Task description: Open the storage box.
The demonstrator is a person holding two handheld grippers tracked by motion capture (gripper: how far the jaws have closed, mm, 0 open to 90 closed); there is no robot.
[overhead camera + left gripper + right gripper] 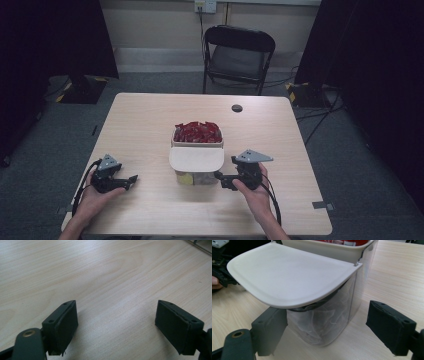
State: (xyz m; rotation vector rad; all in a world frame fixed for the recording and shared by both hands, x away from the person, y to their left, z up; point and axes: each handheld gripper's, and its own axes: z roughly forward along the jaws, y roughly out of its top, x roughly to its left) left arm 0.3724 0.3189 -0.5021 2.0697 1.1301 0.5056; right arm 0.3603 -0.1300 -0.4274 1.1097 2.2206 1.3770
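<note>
A clear plastic bin [198, 177] stands mid-table, and a white flap lid [196, 159] sticks out toward me over its front. Red packets [198, 132] are heaped in the white tray part behind the lid. My right gripper [220, 179] is just right of the bin, pointing at it. In the right gripper view the right gripper [327, 325] is open, its jaws wide apart: the clear wall [329, 317] sits just ahead and the lid [287, 275] hangs over the left jaw, with no pad touching. My left gripper [131, 180] rests left of the bin, open [116, 322] over bare wood.
The light wooden table [150, 120] has a small dark round hole [237, 108] near its far edge. A black folding chair [239, 55] stands beyond the table. Black curtains hang at both sides. The other hand and its gripper [218, 270] show past the lid.
</note>
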